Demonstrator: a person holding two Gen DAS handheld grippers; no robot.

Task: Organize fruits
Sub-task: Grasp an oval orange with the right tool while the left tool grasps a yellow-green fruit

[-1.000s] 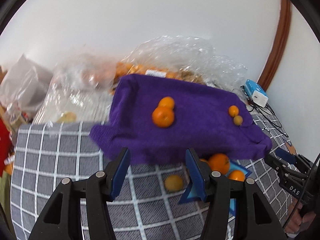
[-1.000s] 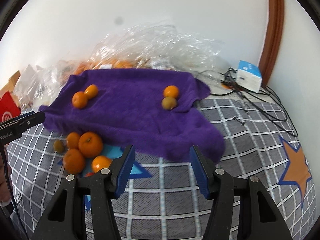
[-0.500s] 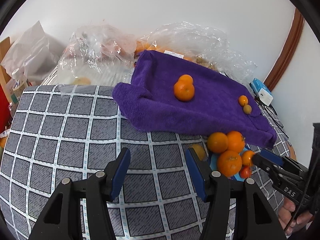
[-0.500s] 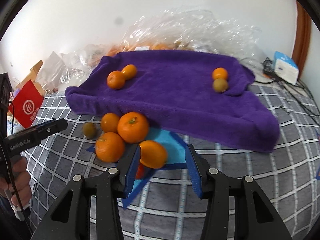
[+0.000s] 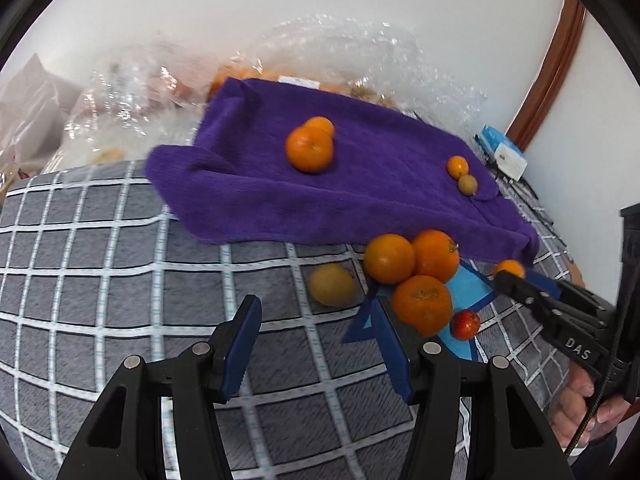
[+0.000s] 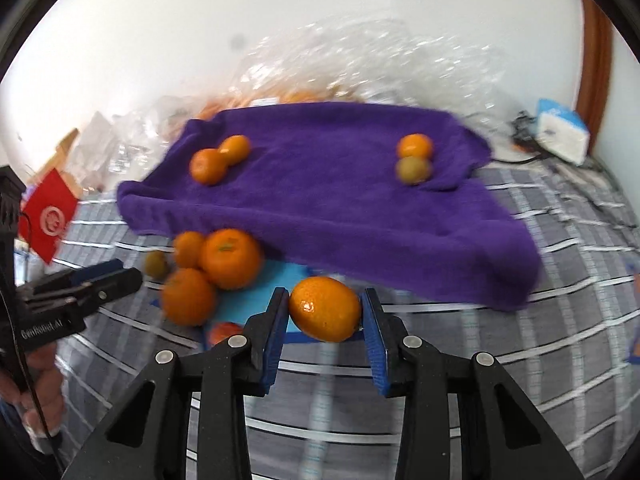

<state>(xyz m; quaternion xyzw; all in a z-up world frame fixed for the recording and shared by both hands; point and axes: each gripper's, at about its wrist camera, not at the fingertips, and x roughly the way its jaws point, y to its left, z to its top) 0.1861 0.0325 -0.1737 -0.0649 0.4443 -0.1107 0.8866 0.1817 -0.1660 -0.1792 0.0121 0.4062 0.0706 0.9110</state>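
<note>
Tongs (image 6: 324, 316) closing round glossy oval orange (image 6: 325, 309)

A grey checked bedspread (image 5: 100, 280) carries a purple towel (image 5: 360, 192) and loose oranges (image 5: 412, 264).

A blue-and-white box (image 6: 562, 130) and cables (image 6: 524, 136) are located beside clear plastic bags (image 5: 360, 52); a red bag (image 6: 50, 216) is seen left.

Left gripper (image 5: 314, 344): black plastic frame, blue pads, silver screws; white lettering on its side.
Right gripper (image 6: 325, 326): same black frame, blue pads, silver screws; white "DAS" at 3 o'clock.
Cable: thin, black, by the handle.
</note>
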